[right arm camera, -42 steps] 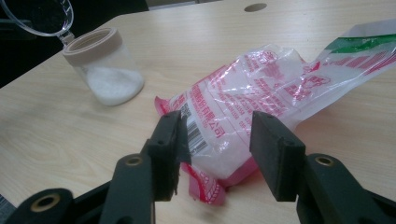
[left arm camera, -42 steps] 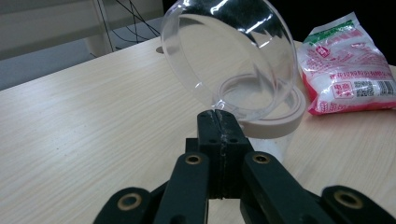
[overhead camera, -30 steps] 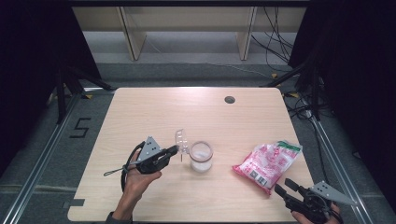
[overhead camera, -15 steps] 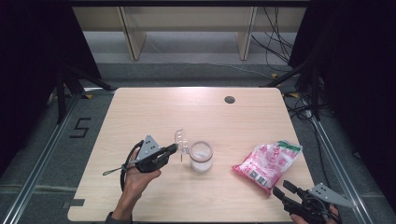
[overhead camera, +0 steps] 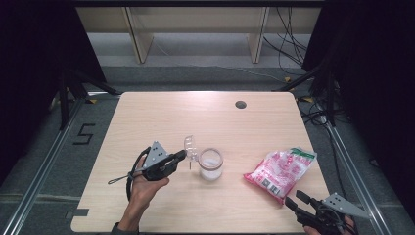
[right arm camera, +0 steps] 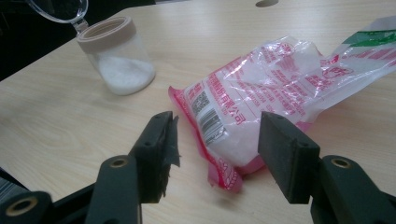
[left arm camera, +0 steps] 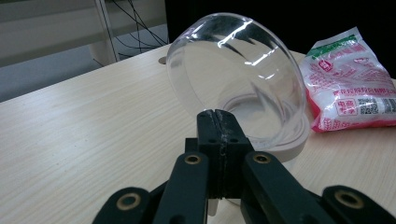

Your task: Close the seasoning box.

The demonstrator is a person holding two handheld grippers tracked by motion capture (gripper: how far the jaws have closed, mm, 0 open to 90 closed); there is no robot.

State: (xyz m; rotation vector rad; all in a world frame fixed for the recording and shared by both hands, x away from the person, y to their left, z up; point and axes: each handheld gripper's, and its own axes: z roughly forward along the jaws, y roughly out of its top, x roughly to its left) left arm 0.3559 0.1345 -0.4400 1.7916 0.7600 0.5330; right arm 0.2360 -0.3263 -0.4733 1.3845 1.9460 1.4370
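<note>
Left gripper view: my left gripper (left arm camera: 218, 122) clamps the lid (left arm camera: 233, 74) tilted back off the jar (overhead camera: 211, 164); right gripper (right arm camera: 215, 149) gapes before the bag (right arm camera: 261, 93), ready to grab.

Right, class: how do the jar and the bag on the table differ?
The jar is rigid, clear and upright; the bag is soft, crinkled, pink-printed and lies flat. The jar's mouth is open, its clear lid tipped back; whether the bag is open is unclear. Both hold something white.

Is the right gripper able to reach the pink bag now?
Probably yes: the right gripper stands open, aimed at the near corner of the pink bag, with bare table between them.
</note>
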